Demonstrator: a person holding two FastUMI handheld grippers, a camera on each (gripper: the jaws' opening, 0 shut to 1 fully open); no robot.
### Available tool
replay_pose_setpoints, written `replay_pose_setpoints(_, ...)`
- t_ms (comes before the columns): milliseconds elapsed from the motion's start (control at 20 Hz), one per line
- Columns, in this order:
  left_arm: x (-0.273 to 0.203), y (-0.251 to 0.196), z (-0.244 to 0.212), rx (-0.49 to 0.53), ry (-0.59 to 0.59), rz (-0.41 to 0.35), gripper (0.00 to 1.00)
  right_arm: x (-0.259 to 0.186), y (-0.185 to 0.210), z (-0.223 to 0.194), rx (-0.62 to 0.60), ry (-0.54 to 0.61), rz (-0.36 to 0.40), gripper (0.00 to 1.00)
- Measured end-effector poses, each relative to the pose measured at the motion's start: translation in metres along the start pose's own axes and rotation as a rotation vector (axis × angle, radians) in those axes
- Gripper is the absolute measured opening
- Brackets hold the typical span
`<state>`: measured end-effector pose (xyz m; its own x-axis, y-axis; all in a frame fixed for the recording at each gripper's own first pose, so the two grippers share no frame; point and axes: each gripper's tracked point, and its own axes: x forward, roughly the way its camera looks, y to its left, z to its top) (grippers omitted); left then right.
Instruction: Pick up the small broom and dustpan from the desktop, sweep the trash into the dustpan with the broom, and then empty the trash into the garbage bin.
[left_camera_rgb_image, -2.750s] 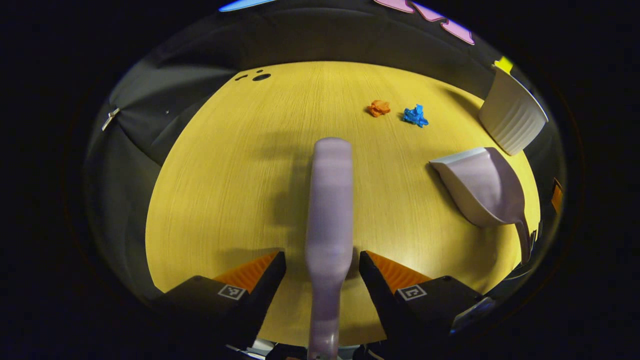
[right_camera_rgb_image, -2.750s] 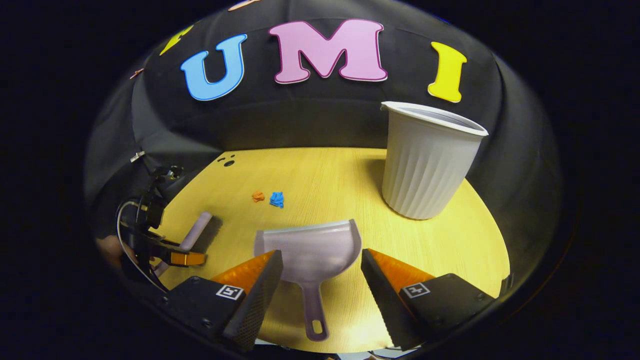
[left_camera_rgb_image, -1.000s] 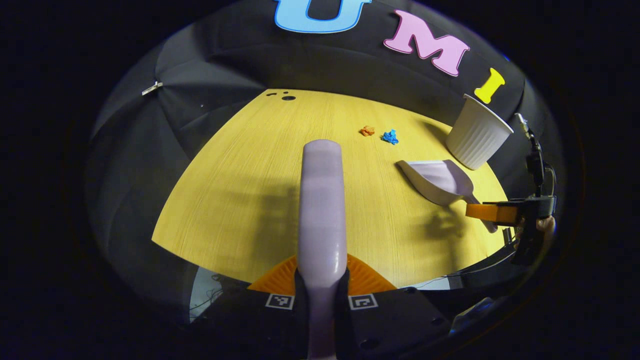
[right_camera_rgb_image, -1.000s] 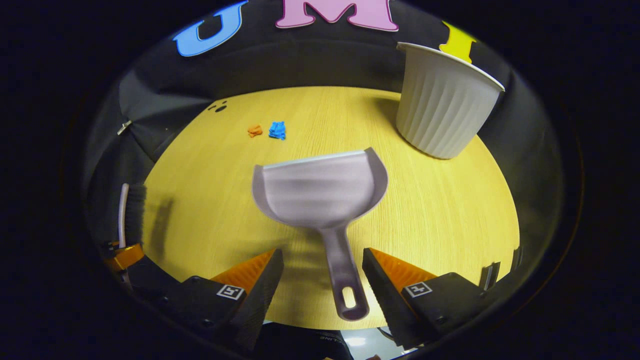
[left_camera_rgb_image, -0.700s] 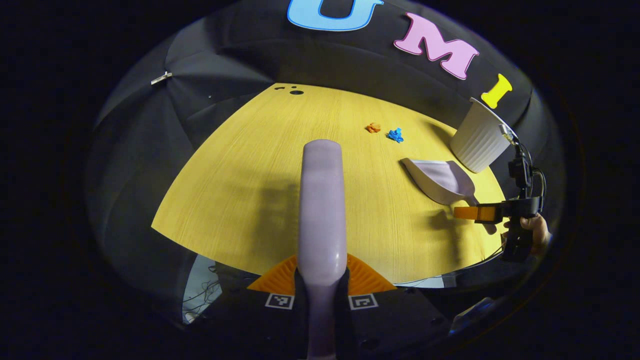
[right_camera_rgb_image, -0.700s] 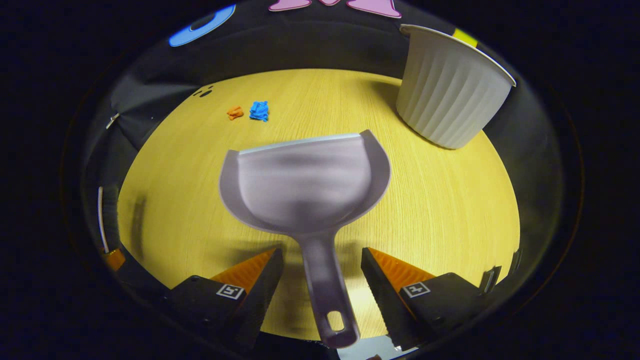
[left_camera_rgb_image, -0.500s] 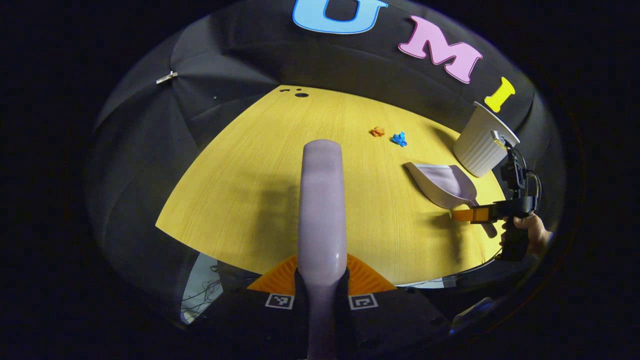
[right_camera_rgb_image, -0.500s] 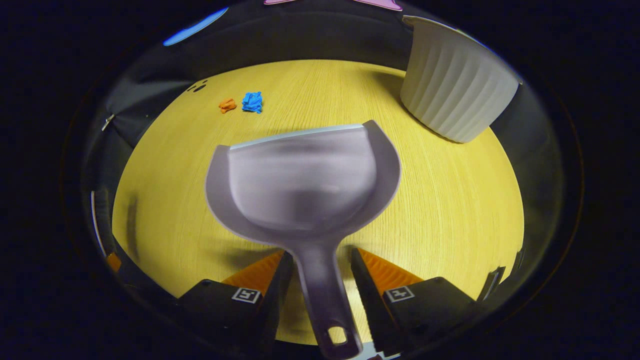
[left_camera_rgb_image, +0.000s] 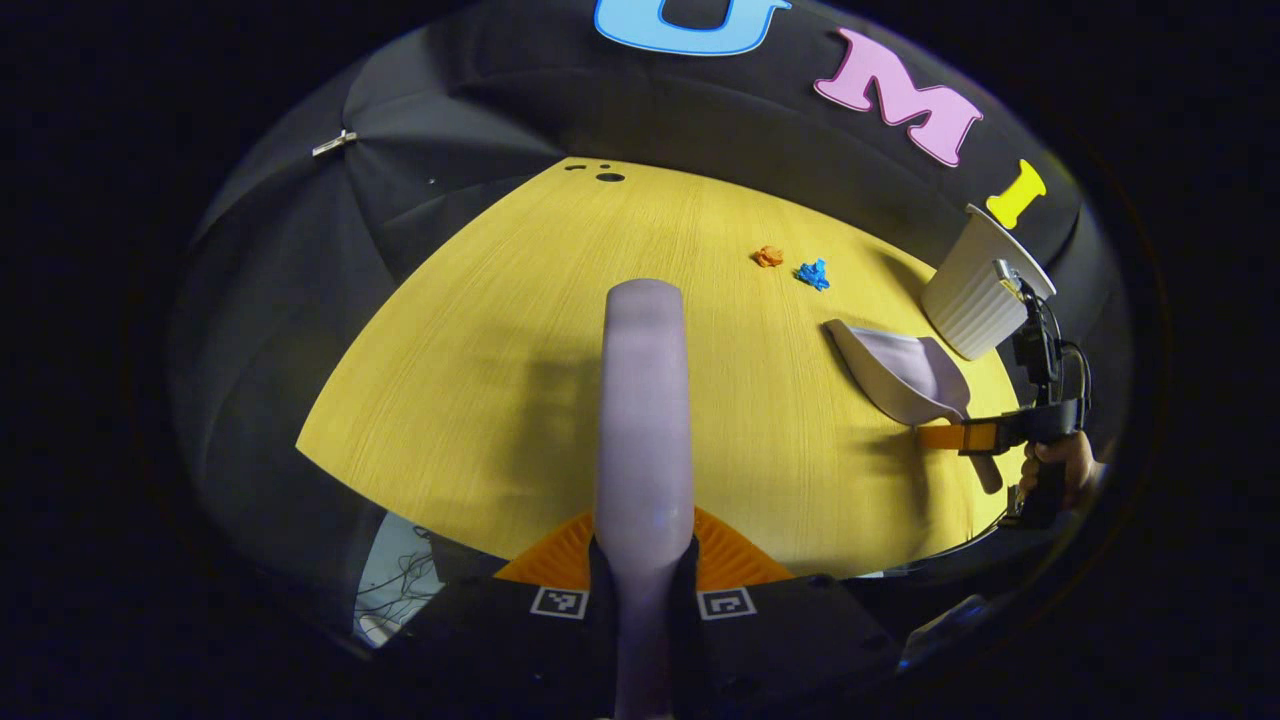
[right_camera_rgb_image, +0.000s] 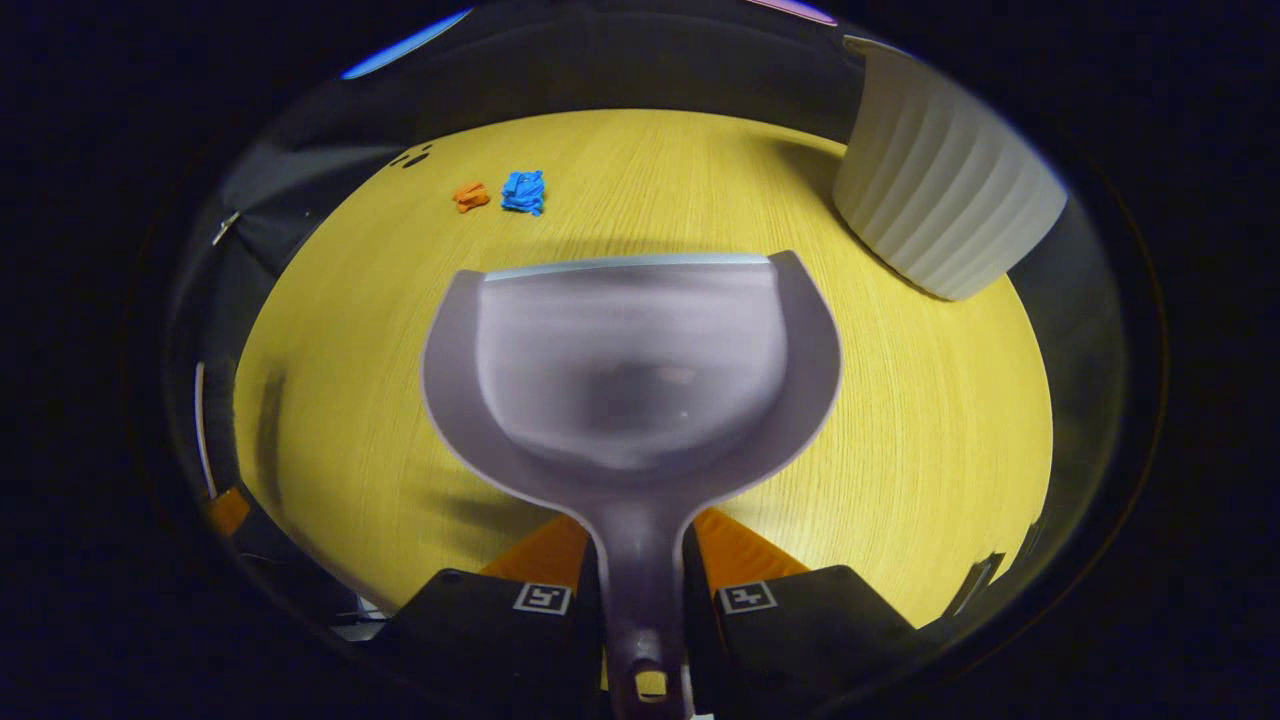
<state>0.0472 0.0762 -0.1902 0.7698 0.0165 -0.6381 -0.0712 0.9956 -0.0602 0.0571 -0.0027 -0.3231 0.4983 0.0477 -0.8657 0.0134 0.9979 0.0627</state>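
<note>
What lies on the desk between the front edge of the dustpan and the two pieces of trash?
Nothing: in the right gripper view, only bare desk lies between the dustpan lip and the orange scrap and blue scrap.

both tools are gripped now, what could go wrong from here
The right gripper pinches the dustpan only at its thin handle, so the pan might twist when its lip presses the desktop. The orange scrap and blue scrap are small and light; a hard stroke of the broom could flick them past the pan.
</note>
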Motion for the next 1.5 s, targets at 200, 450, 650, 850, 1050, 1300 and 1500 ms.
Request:
replay_pose_setpoints(200, 0.015, -0.008, 0.03, 0.052, 0.001, -0.013, 0.25, 0.002, 0.002, 0.001, -0.014, -0.01, 0.017, 0.37)
replay_pose_setpoints(450, 0.046, -0.011, 0.082, 0.158, 0.026, -0.019, 0.27, 0.001, -0.003, -0.001, -0.035, -0.002, 0.034, 0.37)
replay_pose_setpoints(650, 0.083, -0.018, 0.12, 0.215, 0.058, -0.034, 0.24, -0.003, -0.01, 0.005, -0.059, -0.009, 0.047, 0.37)
replay_pose_setpoints(850, 0.121, -0.025, 0.159, 0.328, 0.09, -0.027, 0.25, -0.013, -0.026, 0.021, -0.112, -0.017, 0.064, 0.37)
replay_pose_setpoints(1050, 0.162, -0.041, 0.2, 0.367, 0.104, -0.03, 0.25, -0.016, -0.042, 0.026, -0.108, 0.013, 0.098, 0.37)
replay_pose_setpoints(1300, 0.211, -0.066, 0.227, 0.59, 0.153, -0.042, 0.25, -0.011, -0.058, 0.035, -0.193, 0.004, 0.096, 0.41)
replay_pose_setpoints(1500, 0.232, -0.102, 0.236, 0.798, 0.184, -0.118, 0.24, -0.006, -0.057, 0.037, -0.238, 0.01, 0.117, 0.37)
